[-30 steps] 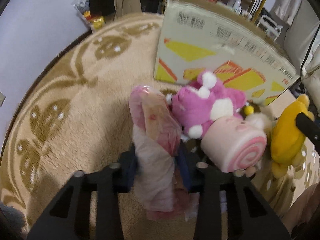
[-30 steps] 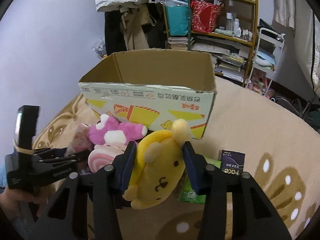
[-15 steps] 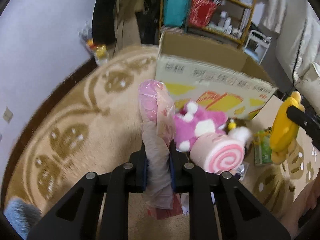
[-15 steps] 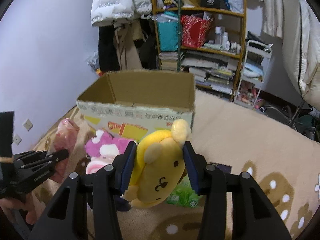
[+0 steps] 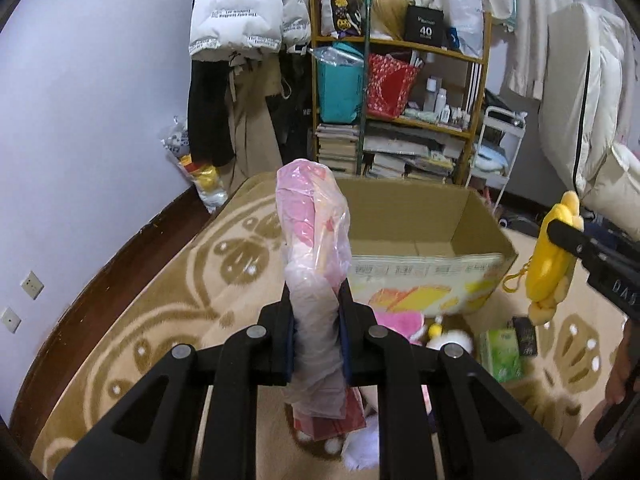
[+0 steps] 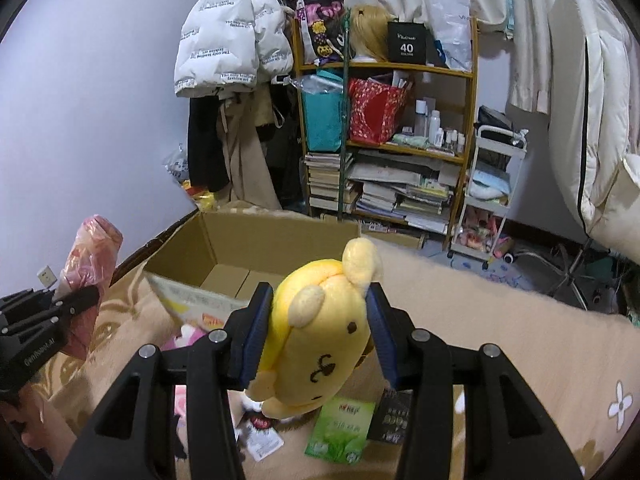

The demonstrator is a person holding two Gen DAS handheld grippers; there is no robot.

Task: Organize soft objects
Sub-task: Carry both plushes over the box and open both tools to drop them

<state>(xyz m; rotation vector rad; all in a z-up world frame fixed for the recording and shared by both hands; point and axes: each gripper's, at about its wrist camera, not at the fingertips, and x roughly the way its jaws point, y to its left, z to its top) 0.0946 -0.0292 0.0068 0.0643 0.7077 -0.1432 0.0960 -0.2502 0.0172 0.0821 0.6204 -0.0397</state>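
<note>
Holding a soft toy each, both grippers hang in the air near the open box (image 5: 424, 216). The left gripper (image 5: 316, 320) is squeezed tight on a pink toy in a crinkly bag (image 5: 312, 240), and the box sits just ahead of it. The right gripper (image 6: 316, 328) is clamped on the yellow plush dog (image 6: 320, 340), around its head. Both toys look light and squishy. The plastic bag may be slippery, so a grip around the middle seems safest.

Home bedroom: patterned carpet (image 5: 168, 312), cluttered bookshelf (image 6: 396, 152), hanging coats (image 6: 232, 48).
</note>
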